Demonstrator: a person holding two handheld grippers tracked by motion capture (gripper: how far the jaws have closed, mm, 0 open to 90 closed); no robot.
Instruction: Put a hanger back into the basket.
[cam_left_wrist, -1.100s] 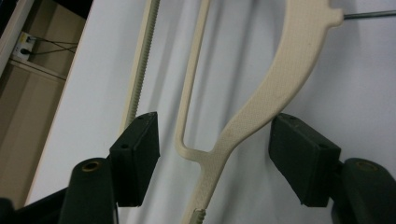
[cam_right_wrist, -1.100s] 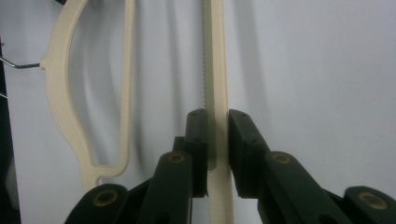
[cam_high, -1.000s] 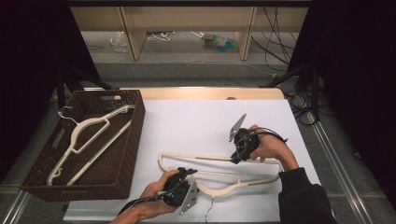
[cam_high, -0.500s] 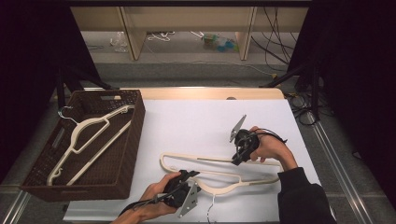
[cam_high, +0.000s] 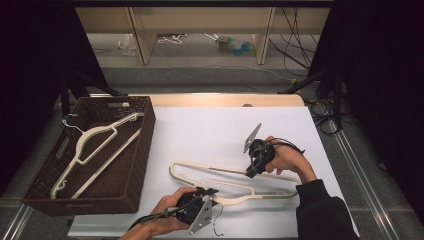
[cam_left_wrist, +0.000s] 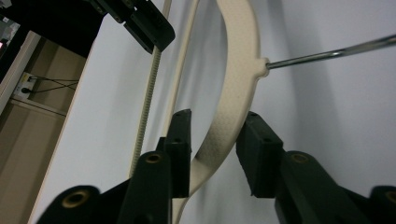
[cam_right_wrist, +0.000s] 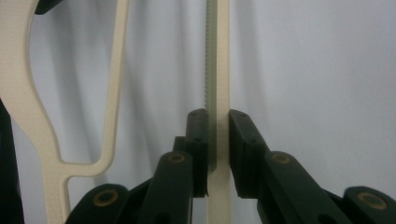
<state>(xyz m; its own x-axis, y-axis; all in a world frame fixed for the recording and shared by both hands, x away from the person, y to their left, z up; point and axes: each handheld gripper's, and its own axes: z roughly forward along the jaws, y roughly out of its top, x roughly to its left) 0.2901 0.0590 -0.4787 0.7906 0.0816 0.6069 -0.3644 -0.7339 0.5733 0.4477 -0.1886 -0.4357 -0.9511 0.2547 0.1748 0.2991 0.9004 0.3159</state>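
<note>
Cream hanger (cam_high: 235, 181) on the desk (cam_high: 200, 135) partly covered at its near bar by the left gripper (cam_high: 202, 192); wire hook (cam_left_wrist: 327, 55) cut off by the right edge of the left gripper view. Contact between the left fingers (cam_left_wrist: 180, 140) and the hanger's arm not clear. Far bar hidden where the right gripper (cam_high: 251, 172) clamps it. Small clutter (cam_high: 232, 44) under the far shelf too blurred to identify.
</note>
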